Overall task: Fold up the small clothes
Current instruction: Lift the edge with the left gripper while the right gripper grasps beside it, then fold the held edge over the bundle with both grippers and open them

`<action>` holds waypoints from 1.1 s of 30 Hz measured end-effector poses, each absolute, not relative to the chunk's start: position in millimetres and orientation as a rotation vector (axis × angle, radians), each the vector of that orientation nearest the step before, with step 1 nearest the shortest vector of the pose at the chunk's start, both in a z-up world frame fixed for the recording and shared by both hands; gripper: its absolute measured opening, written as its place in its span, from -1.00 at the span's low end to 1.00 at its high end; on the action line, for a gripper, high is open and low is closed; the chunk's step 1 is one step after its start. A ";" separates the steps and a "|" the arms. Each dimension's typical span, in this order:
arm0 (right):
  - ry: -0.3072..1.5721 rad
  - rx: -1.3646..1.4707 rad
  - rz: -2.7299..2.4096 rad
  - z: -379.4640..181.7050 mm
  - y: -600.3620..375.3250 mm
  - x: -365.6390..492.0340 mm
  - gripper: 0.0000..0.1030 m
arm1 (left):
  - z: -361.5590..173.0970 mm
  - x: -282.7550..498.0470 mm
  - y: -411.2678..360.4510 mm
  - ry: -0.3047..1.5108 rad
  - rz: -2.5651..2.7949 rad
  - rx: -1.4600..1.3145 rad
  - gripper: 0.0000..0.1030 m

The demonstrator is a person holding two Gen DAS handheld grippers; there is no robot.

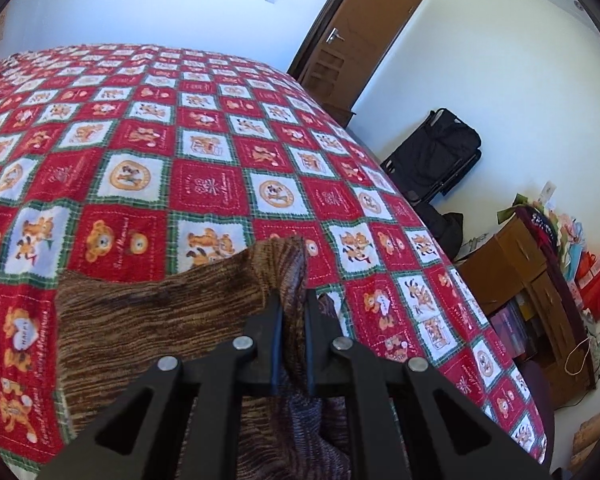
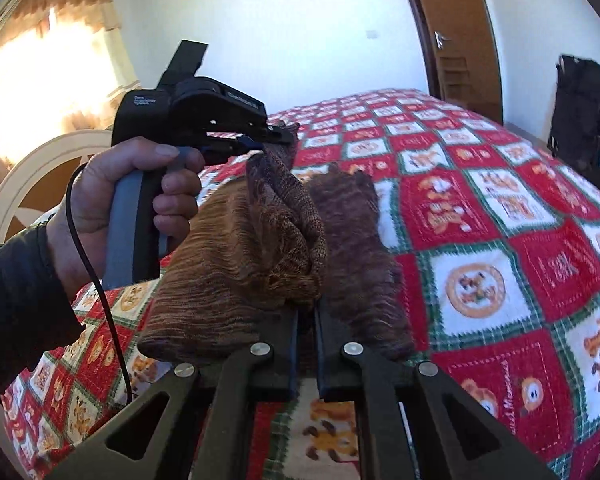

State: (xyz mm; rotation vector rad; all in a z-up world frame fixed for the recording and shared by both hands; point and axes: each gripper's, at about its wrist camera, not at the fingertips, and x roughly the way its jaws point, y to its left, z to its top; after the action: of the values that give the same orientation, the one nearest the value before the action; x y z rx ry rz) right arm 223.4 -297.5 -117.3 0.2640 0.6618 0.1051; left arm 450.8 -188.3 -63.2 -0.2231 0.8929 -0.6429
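Note:
A small brown striped knit garment (image 1: 148,320) is held up above the bed. My left gripper (image 1: 294,300) is shut on one upper corner of it; the cloth sticks out between the fingers. In the right wrist view the garment (image 2: 236,248) hangs between both grippers, bunched in the middle. My right gripper (image 2: 307,308) is shut on its near edge. The left gripper (image 2: 278,138) shows there too, held in a hand, pinching the far corner.
A bed with a red, white and green checked cartoon quilt (image 1: 204,152) lies below. A brown door (image 1: 360,40), a black bag (image 1: 436,152) and a cluttered wooden shelf (image 1: 540,300) stand at the right. A white headboard (image 2: 40,176) is at the left.

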 end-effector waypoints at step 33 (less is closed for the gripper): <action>0.710 0.506 0.056 -152.8 -349.6 211.8 -0.91 | -66.7 407.5 -215.8 0.870 -0.689 -0.069 0.19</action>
State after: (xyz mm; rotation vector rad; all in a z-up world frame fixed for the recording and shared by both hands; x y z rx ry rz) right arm 211.8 -349.6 -152.8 0.5062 0.7097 0.0556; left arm 407.5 -215.8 -66.7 -0.0690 0.8697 -0.6891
